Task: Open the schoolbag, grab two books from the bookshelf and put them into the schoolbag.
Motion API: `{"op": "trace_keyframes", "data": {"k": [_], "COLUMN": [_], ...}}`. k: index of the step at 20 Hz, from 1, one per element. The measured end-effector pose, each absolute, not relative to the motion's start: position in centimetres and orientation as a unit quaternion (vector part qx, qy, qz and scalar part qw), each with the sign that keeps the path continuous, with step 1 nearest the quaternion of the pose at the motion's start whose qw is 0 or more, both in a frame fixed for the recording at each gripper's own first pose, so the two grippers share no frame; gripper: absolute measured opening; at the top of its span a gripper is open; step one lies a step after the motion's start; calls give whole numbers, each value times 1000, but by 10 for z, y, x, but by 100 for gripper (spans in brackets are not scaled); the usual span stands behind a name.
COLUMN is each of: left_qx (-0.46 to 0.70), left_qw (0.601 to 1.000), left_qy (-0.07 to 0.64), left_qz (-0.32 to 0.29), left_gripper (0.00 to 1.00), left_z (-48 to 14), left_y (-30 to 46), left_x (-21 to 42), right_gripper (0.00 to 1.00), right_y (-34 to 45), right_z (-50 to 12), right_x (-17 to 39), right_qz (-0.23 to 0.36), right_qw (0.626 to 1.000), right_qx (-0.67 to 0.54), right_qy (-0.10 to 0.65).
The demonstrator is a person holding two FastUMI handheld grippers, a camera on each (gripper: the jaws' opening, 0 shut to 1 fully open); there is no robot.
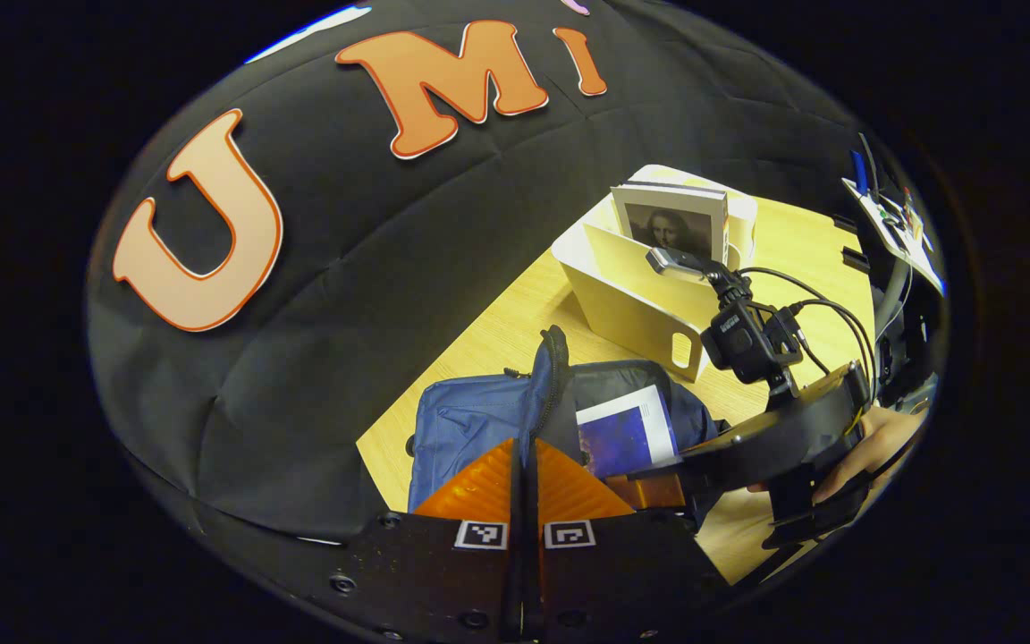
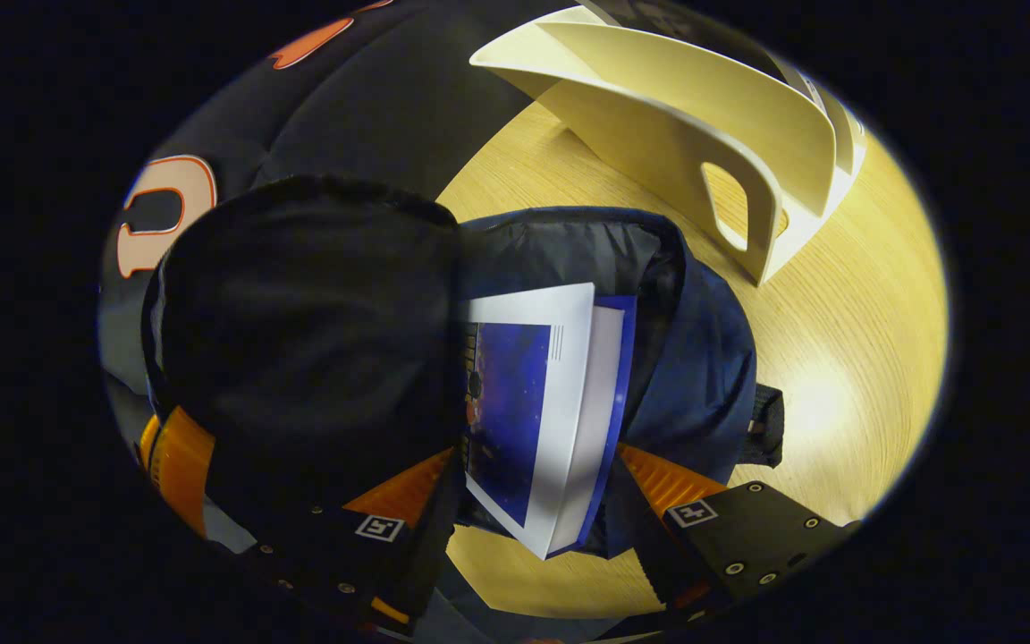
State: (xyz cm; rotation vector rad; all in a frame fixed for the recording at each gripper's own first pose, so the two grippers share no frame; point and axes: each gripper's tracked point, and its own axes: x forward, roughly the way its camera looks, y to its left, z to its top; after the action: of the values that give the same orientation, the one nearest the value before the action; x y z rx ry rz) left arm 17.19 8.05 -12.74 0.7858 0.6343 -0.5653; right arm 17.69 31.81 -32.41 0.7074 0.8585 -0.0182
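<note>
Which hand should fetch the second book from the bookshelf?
Right. The left tongs are pinched on the schoolbag edge, holding it open. The right tongs stand open around the blue book already in the bag, free to reach the portrait book in the bookshelf.

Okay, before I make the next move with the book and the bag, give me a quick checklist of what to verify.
1. schoolbag mouth open: ok, left gripper is shut on its zipper edge.
2. blue book fully inside: not ok, part of it sticks out of the mouth.
3. right gripper free of the blue book: cannot tell; its fingers stand apart on either side of it.
4. Second book available: ok, portrait book stands in the bookshelf.
5. table between schoolbag and bookshelf bare: ok.
</note>
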Motion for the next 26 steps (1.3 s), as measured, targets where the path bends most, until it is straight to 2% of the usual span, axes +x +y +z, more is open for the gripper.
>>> {"op": "trace_keyframes", "data": {"k": [1,2,3,10,18,26], "left_qx": [365,357,352,355,362,359], "left_qw": [840,843,846,846,840,840], "left_qy": [302,302,302,302,302,304], "left_qz": [-266,-265,-262,-260,-268,-270], "left_gripper": [1,1,1,1,1,1], "left_z": [-126,-124,-123,-127,-139,-144], "left_y": [82,84,85,88,82,81], "left_x": [172,173,175,177,172,168], "right_gripper": [91,77,95,95,95,98], "right_y": [315,311,308,277,184,93], "right_z": [-321,-317,-312,-294,-267,-185], "right_x": [175,170,167,139,72,37], "right_qz": [-10,-12,-10,-1,-27,-80], "right_qw": [850,850,851,864,898,942], "right_qx": [336,336,338,320,244,110], "right_qy": [406,407,401,388,365,307]}}
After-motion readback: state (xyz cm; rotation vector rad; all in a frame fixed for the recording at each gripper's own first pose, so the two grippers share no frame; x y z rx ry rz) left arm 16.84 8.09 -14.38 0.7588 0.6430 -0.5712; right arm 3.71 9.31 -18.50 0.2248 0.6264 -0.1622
